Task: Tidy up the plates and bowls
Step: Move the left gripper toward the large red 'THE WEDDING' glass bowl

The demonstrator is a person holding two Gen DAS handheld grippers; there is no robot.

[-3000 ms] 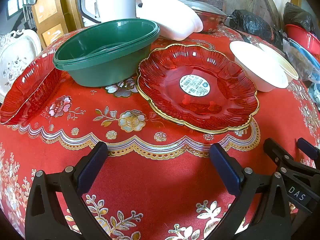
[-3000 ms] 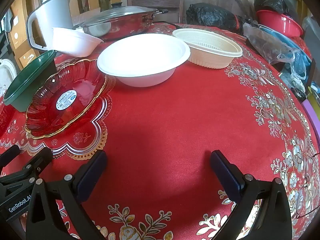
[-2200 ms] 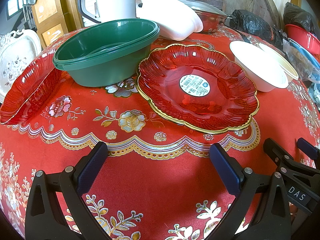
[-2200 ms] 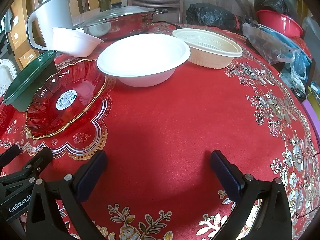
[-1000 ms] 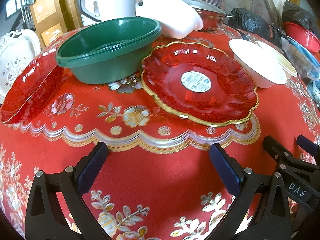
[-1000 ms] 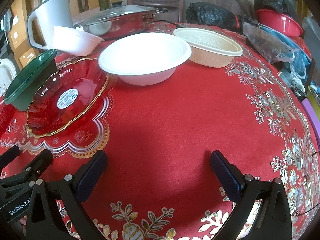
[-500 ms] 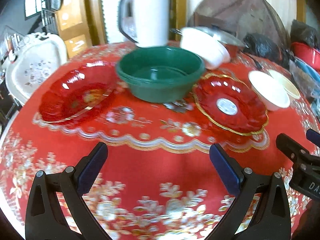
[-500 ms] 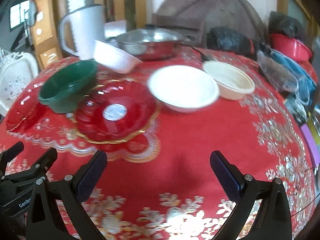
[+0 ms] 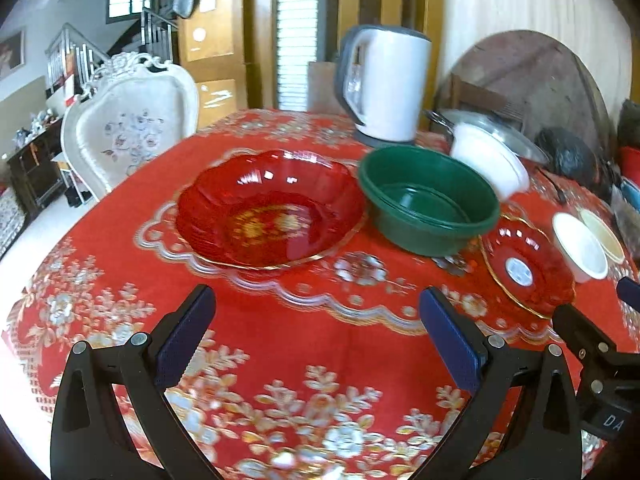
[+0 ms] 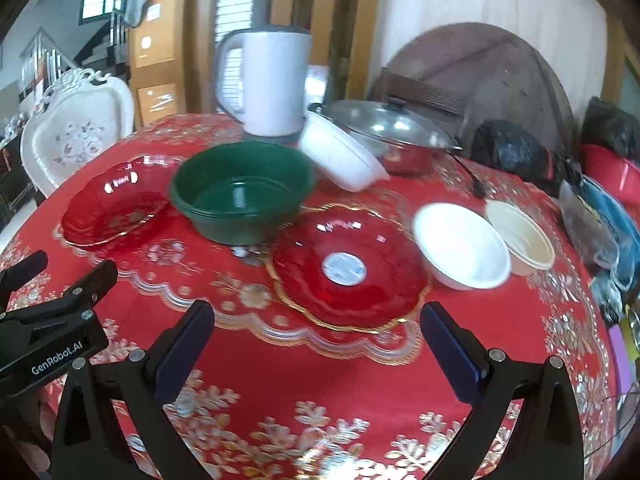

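Both grippers pulled back and up since the earlier views, so the whole spread now shows — nothing on the table shifted.

Labelled red plate [image 10: 347,266]: gold-rimmed, flat near the table's front edge, straight ahead of the right gripper [image 10: 316,340], which is the nearer one. Tongs apart, empty.

Plain red plate [image 9: 270,208]: toward the table's left edge, straight ahead of the left gripper [image 9: 316,340]. Tongs apart, empty.

Green bowl [image 10: 242,190]: between the two plates, set further back.

White bowl [image 10: 461,246]: just right of the labelled plate, touching a cream bowl [image 10: 520,238] toward the right edge.

Tilted white bowl [image 10: 342,160]: leaning behind the green bowl, beside a lidded steel pot [image 10: 394,140].

White kettle [image 10: 272,84]: at the table's far edge.

Judgement: sorting not begun; plates well apart, each faces its own gripper.
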